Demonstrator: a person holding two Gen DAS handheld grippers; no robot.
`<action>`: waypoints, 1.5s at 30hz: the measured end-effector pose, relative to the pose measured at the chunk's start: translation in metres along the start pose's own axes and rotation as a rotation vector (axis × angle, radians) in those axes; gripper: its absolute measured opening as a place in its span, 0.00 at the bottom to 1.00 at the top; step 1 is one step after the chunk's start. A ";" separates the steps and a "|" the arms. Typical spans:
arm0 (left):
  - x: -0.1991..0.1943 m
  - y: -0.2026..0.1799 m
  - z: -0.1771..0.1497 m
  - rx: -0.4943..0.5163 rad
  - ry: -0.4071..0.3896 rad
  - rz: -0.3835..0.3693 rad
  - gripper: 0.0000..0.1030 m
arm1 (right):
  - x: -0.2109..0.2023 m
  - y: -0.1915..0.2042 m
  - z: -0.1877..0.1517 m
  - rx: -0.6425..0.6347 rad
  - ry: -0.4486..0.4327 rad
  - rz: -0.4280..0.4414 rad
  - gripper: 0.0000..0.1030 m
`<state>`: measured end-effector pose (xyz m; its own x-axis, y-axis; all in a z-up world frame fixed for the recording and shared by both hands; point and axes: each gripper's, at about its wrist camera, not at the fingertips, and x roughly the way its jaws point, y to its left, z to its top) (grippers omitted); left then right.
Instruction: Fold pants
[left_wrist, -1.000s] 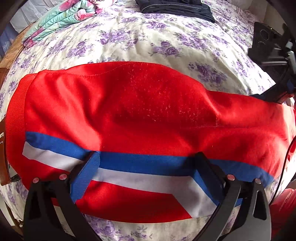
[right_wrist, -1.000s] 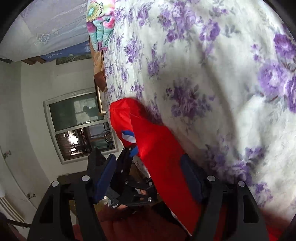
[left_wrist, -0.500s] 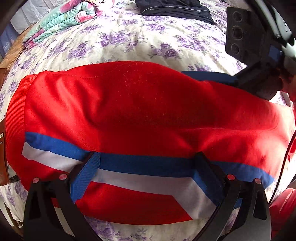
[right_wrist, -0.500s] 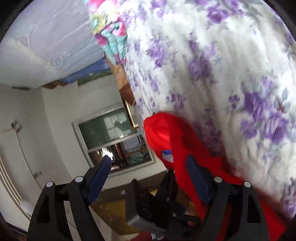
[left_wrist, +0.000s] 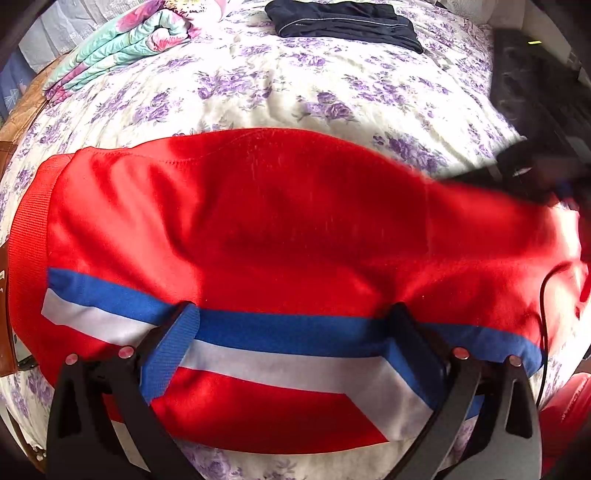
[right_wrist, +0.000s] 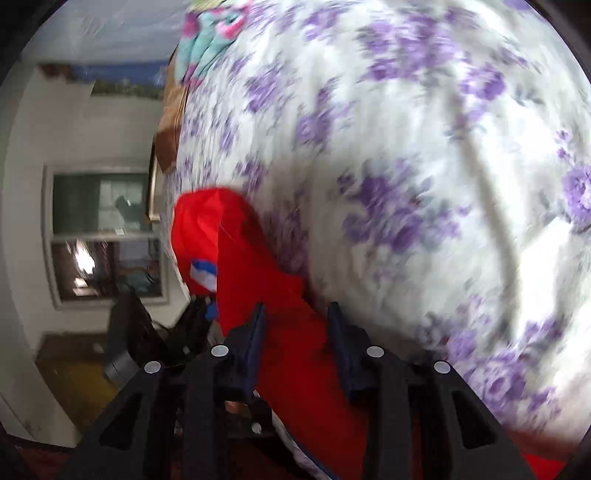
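- Since a second ago my right tool (right_wrist: 295, 314) has swung in over the far end of the red pants (left_wrist: 280, 229); its jaws, wide apart then, are closing now with red cloth between them. The frame is smeared, so I cannot tell whether the pads already press the fabric.
- In the left wrist view the right tool (left_wrist: 532, 173) is a dark blur at the right edge, touching the top of the pants there. Earlier it stood off to the side.
- My left tool (left_wrist: 291, 332) has not shifted. Its jaws stand spread, straddling the blue and white stripe near the front edge; nothing is pinched.
- The pants lie flat across the floral bed (left_wrist: 332, 96), long axis left to right, ribbed band at the left, one long strip with the legs apparently stacked. I judge the lengthwise fold done.
- Left to do, as I read it: secure the right end, carry it over toward the ribbed band, press flat. The crosswise fold has not started.
- Elsewhere on the bed, well clear: a folded dark garment (left_wrist: 343, 18) at the far side, a folded floral blanket (left_wrist: 122, 48) far left.
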<state>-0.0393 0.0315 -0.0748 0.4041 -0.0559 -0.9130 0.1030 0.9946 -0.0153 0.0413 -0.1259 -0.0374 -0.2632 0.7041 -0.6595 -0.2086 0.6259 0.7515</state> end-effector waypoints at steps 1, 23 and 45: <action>0.000 0.001 0.001 0.002 0.001 -0.002 0.96 | 0.000 0.016 -0.010 -0.104 0.008 -0.053 0.34; -0.002 0.003 -0.006 0.051 -0.029 -0.021 0.96 | 0.013 0.004 -0.006 -0.016 -0.104 0.108 0.11; -0.035 0.052 0.023 -0.163 -0.069 -0.090 0.96 | -0.048 0.049 0.015 -0.326 -0.376 -0.308 0.10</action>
<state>-0.0272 0.0833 -0.0339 0.4619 -0.1458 -0.8749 -0.0044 0.9860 -0.1667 0.0576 -0.1245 0.0311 0.1952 0.6135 -0.7652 -0.5170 0.7273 0.4513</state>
